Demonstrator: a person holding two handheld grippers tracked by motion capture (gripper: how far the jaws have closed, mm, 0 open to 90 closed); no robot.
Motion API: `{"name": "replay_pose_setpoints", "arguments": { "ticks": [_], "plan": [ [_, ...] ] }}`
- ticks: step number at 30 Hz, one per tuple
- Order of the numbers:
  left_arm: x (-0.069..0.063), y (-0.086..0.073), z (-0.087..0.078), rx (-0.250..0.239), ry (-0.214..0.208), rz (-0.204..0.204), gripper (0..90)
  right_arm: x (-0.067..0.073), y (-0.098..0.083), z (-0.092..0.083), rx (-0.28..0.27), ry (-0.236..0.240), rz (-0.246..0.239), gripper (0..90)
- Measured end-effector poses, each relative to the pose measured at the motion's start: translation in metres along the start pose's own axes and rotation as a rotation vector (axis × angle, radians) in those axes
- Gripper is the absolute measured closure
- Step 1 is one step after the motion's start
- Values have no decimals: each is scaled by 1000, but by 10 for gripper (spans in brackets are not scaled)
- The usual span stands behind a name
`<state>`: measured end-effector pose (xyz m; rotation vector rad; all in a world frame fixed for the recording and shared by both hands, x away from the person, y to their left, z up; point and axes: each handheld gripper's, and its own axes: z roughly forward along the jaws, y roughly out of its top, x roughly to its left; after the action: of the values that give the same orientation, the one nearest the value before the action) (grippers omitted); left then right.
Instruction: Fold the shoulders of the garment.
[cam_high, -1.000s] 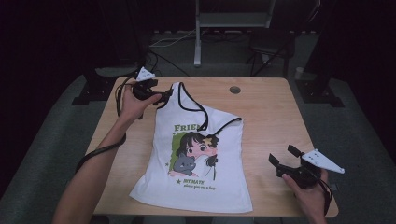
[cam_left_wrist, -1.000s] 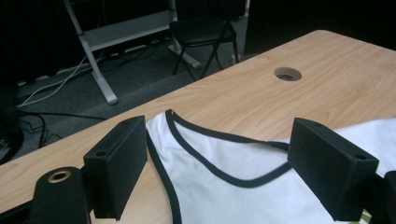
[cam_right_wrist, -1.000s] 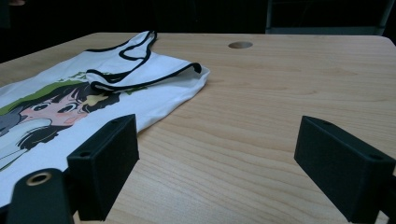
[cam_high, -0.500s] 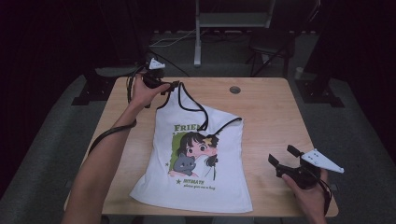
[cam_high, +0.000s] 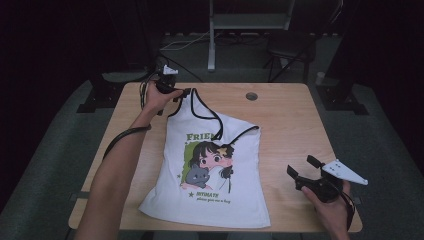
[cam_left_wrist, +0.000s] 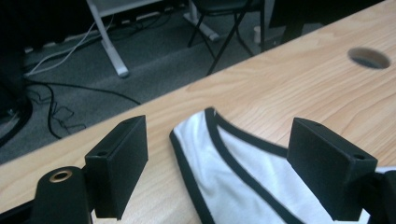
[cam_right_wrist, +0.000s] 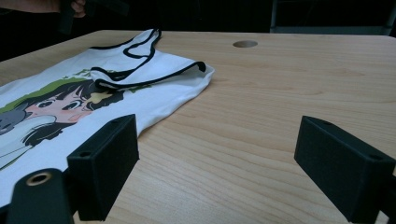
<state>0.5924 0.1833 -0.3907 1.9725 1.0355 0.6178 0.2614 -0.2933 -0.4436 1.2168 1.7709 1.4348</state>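
Observation:
A white tank top (cam_high: 210, 165) with black trim and a cartoon girl print lies flat on the wooden table (cam_high: 285, 125). Its right strap is folded in across the chest. My left gripper (cam_high: 181, 95) is at the top of the left strap (cam_high: 192, 100), near the table's far left edge. In the left gripper view the gripper (cam_left_wrist: 224, 172) stands open, with the strap end (cam_left_wrist: 210, 140) lying on the wood between the jaws. My right gripper (cam_high: 302, 165) is open over bare wood at the front right. In the right gripper view the gripper (cam_right_wrist: 224, 172) holds nothing, and the tank top (cam_right_wrist: 70, 93) is off to its left.
A round cable hole (cam_high: 251, 96) sits in the table beyond the shirt. Dark floor, cables and a white stand leg (cam_high: 212, 45) lie past the far edge. A black folding chair (cam_high: 290, 45) stands behind the table.
My left hand has moved right and toward the far edge, bringing its gripper up to the end of the left strap. The right gripper and the tank top have stayed put.

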Motion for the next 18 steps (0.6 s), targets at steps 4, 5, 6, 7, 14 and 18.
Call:
{"name": "replay_pose_setpoints", "arguments": {
  "ticks": [4, 5, 6, 7, 14, 18],
  "plan": [
    [1, -4, 5, 8, -2, -12, 262, 1, 0, 0, 0, 1, -3, 134],
    [2, -6, 8, 14, 0, -21, 262, 1, 0, 1, 0, 2, -2, 134],
    [3, -7, 9, 23, 2, -23, 262, 1, 0, 1, 0, 4, -2, 134],
    [3, -8, 11, 33, 0, -23, 262, 1, 0, 1, 0, 4, -2, 134],
    [-1, -6, 23, 57, -10, -30, 344, 1, 0, 1, -4, 7, 5, 134],
    [-3, -10, 30, 94, -2, -30, 338, 1, 0, 1, -4, 8, -4, 134]
  ]
}}
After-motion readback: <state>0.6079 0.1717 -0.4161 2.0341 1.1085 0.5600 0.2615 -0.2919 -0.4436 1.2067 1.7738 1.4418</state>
